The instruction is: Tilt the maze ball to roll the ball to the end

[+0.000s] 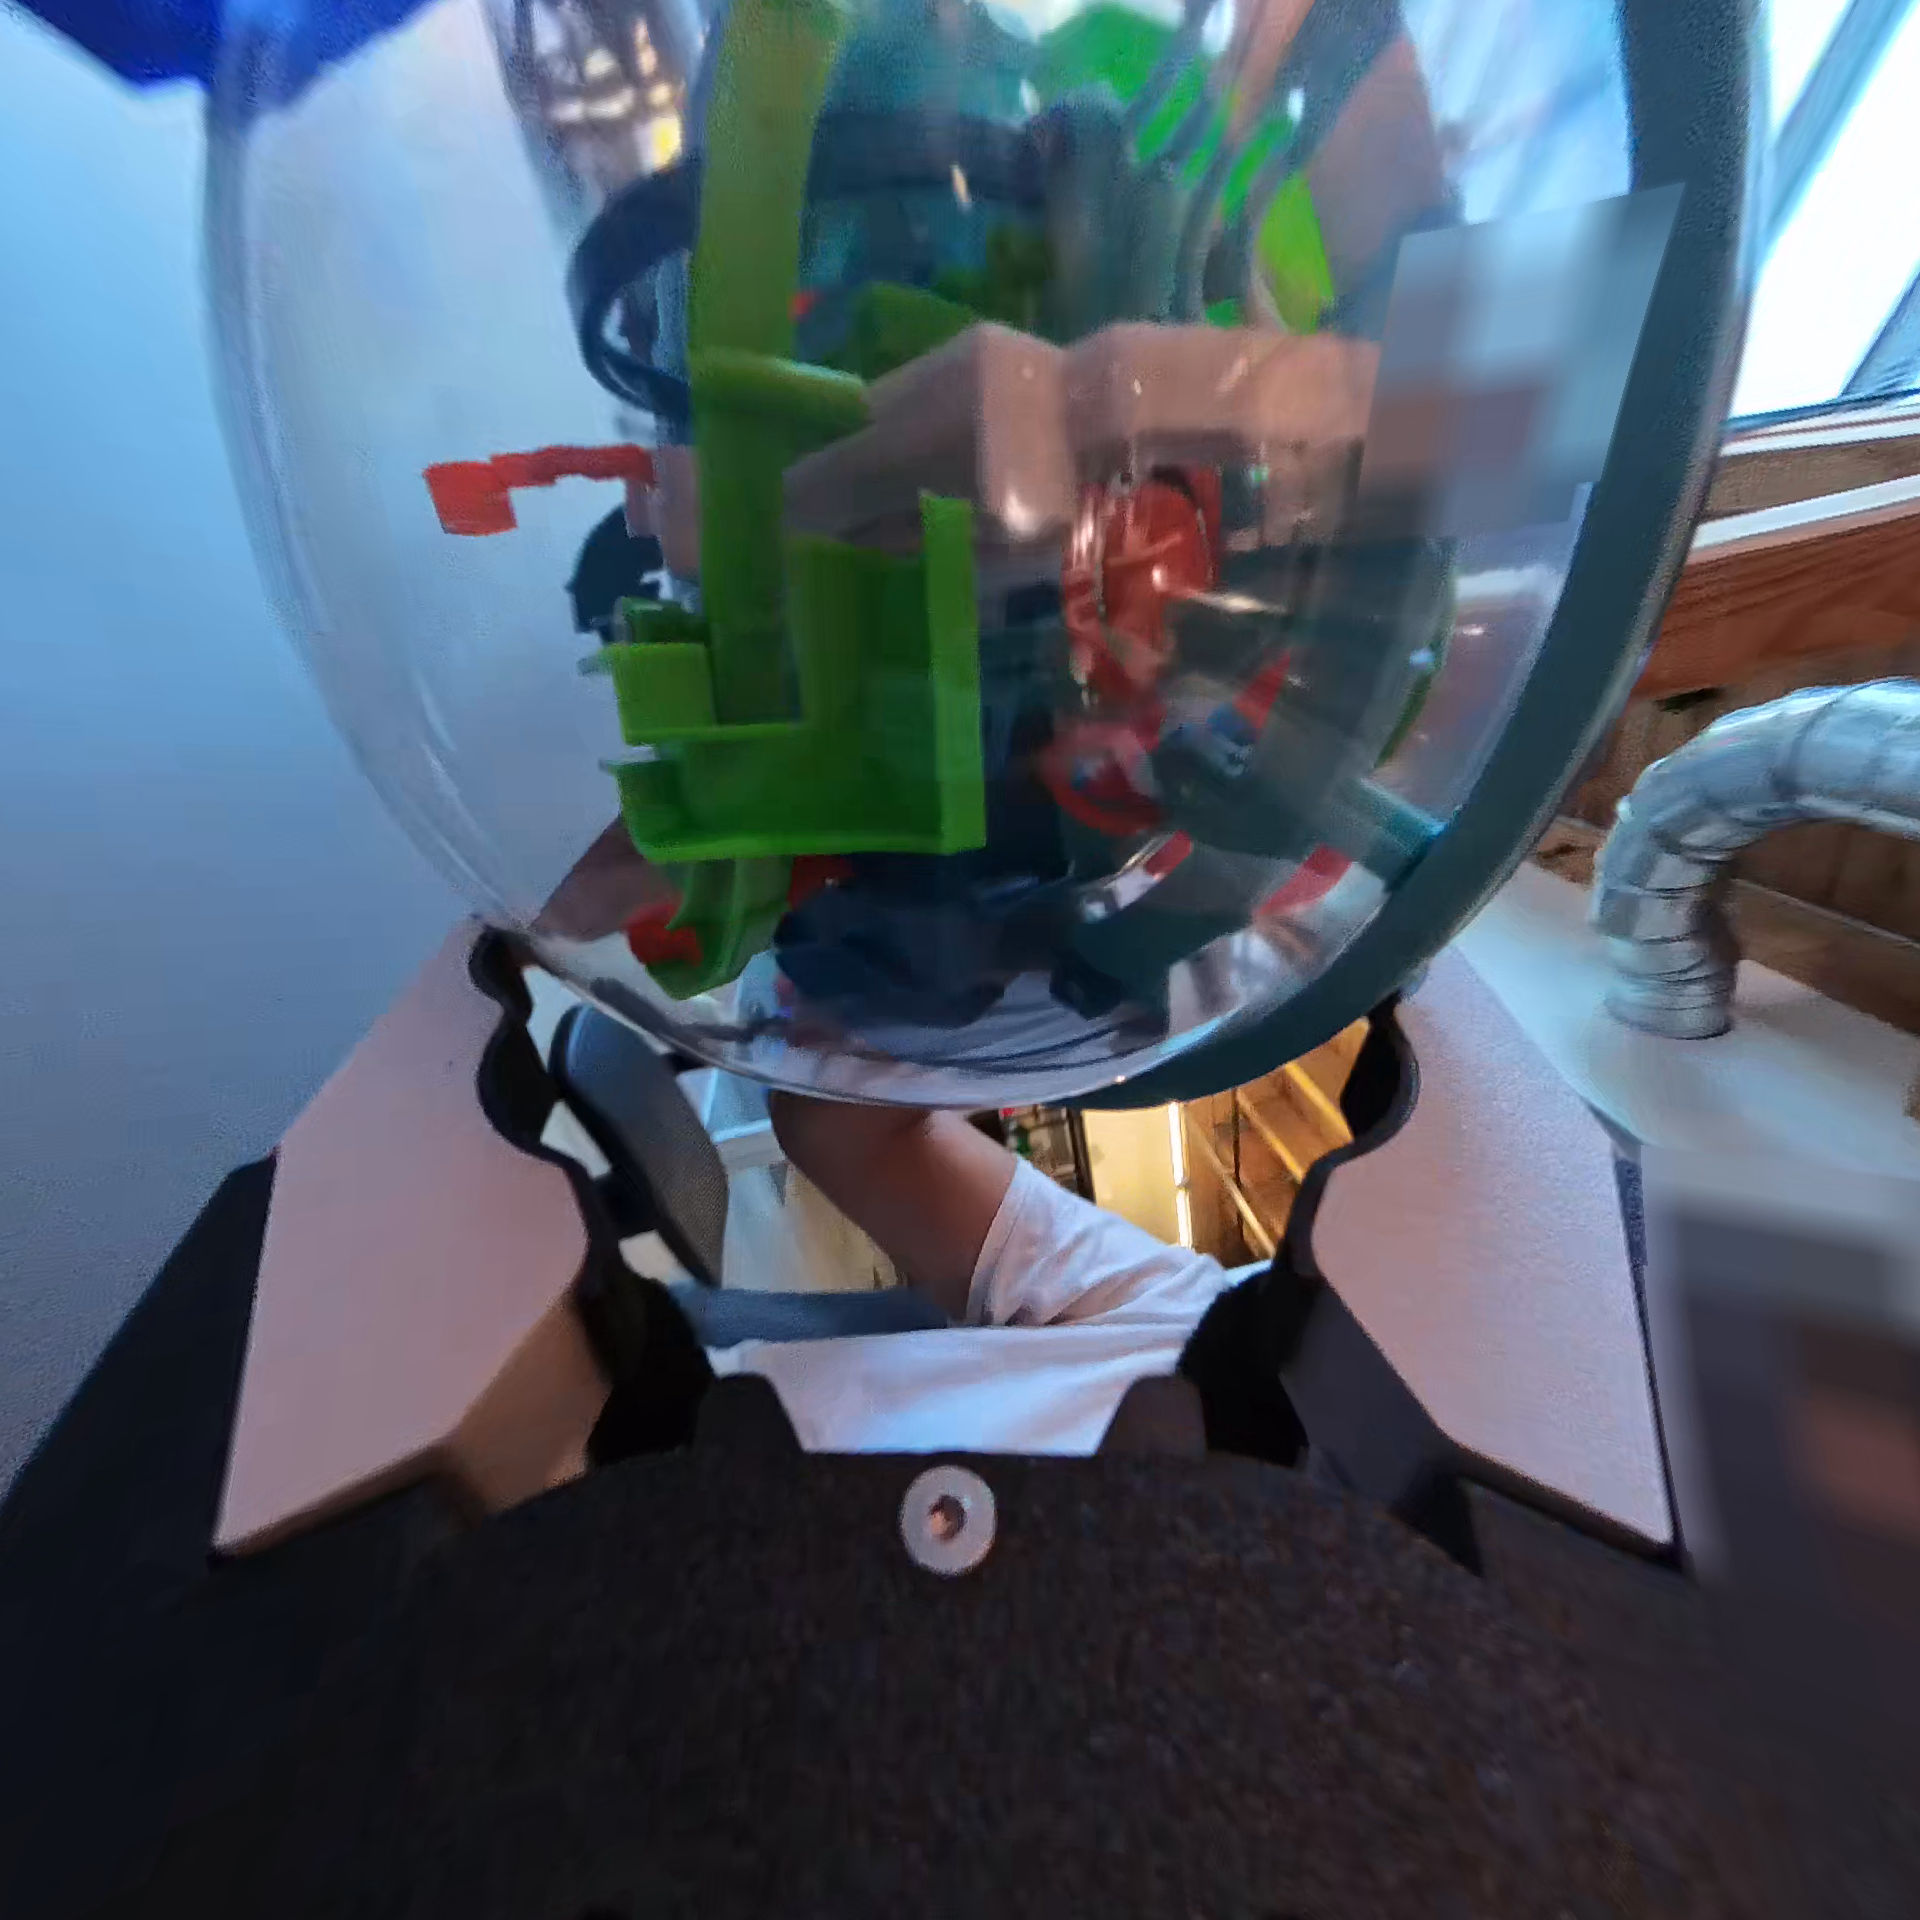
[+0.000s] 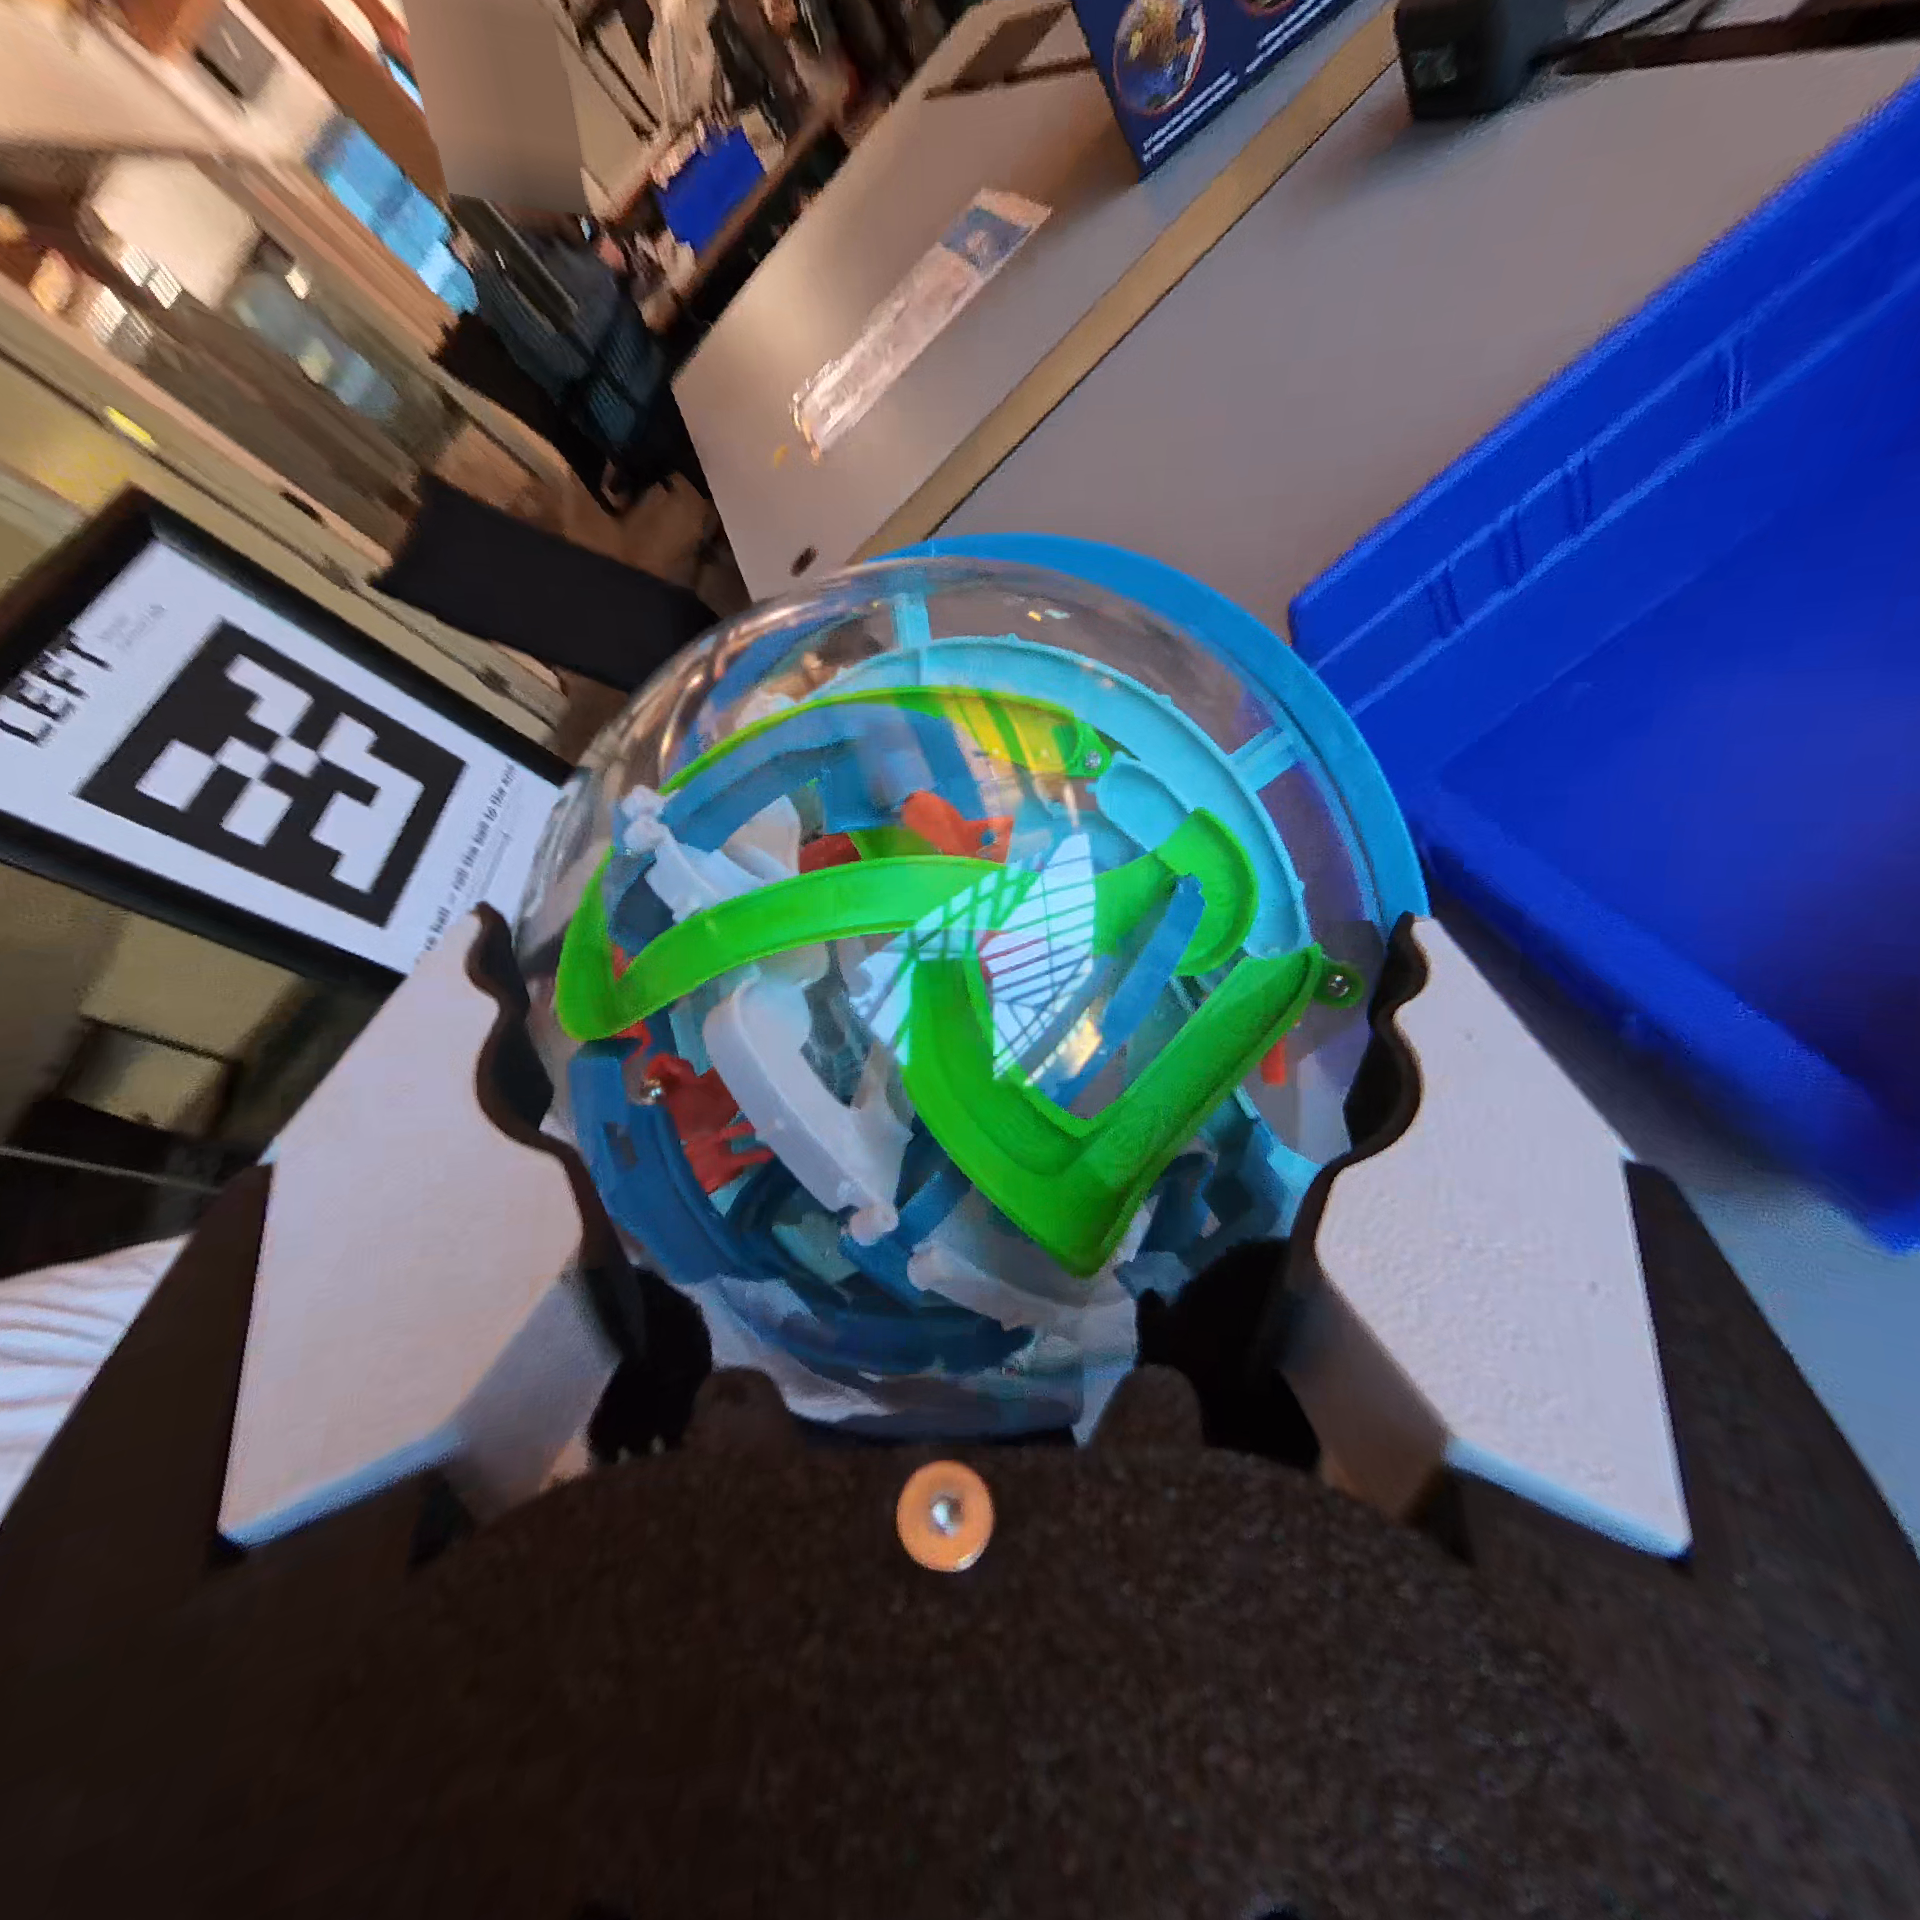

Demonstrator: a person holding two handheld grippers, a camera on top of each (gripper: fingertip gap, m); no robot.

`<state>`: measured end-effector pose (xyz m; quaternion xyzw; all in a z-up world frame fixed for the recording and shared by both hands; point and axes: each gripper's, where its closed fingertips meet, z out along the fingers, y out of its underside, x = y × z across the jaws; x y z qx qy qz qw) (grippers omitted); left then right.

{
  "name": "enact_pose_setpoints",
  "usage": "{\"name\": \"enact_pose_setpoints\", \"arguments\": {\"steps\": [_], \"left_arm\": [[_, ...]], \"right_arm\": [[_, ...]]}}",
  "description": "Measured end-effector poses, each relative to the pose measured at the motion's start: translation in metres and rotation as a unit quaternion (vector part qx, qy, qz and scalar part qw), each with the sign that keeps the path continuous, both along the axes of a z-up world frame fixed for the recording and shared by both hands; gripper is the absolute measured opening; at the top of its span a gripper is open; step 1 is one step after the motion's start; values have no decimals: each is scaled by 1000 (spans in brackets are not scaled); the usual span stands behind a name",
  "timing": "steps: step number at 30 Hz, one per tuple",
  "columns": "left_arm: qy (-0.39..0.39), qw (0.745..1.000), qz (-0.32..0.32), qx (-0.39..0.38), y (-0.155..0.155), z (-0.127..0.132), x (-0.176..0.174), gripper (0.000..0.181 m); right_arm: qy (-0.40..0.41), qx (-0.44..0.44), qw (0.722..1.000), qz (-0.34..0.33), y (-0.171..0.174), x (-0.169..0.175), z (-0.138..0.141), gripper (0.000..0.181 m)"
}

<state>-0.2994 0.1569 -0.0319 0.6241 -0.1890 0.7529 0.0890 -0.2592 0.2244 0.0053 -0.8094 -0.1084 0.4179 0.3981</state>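
Between the right gripper (image 2: 945, 1049) fingers (image 2: 1382, 1049) sits the maze ball (image 2: 935, 987), clear shell with green, blue and white tracks, clamped on both sides, above the tabletop (image 2: 1091, 416) beside a blue bin (image 2: 1662, 779). Left gripper (image 1: 940, 997) fingers spread wide, tips against the ball's underside.

Left wrist view: sits behind the left gripper (image 1: 940, 997), looks forward along its fingers and upward, very near the maze ball (image 1: 935, 520), which fills the upper frame and blurs.
Left background: window at right, silver duct (image 1: 1704, 831), a person's arm (image 1: 935, 1195) below the ball.
Right wrist view: sits behind the right gripper (image 2: 945, 1029), tilted sideways, close on the maze ball (image 2: 956, 987).
Right background: blue bin (image 2: 1662, 727), table (image 2: 1143, 395), marker board (image 2: 260, 769).
Shared: only the maze ball, seen from different sides.
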Motion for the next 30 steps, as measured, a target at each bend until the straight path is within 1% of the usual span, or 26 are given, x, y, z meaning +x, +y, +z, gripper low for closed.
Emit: {"name": "enact_pose_setpoints", "arguments": {"steps": [2, 4, 6, 11, 13, 14, 16, 19, 23, 26, 30], "left_arm": [[24, 999, -26, 7, -18, -15, 6, 154], [43, 998, -52, 8, -36, -29, 11, 159], [50, 997, -66, 4, -51, -39, 15, 157], [60, 995, -73, 7, -66, -53, 17, 152], [69, 995, -76, 13, -70, -58, 16, 152], [68, 995, -75, 16, -70, -60, 15, 152], [64, 995, -73, 18, -71, -59, 14, 145], [65, 994, -79, 36, -75, -60, 13, 142], [62, 993, -78, 62, -75, -61, 9, 137], [61, 992, -69, 91, -72, -60, -2, 129], [66, 987, -54, 138, -67, -56, -34, 129]], "right_arm": [[36, -3, 999, -14, -4, 6, -16, 154], [52, -14, 998, -15, -10, 9, -32, 154], [59, -30, 998, -11, -15, 11, -43, 154], [59, -65, 996, 13, -21, 14, -60, 151], [54, -63, 996, 18, -18, 18, -66, 143], [56, -59, 996, 24, -17, 19, -68, 144], [75, -50, 995, 36, -16, 20, -68, 145], [98, -31, 993, 57, -18, 19, -69, 148], [114, -30, 991, 61, -17, 22, -70, 148], [115, -33, 991, 66, -17, 21, -71, 147], [106, -34, 991, 71, -14, 15, -70, 147]]}}
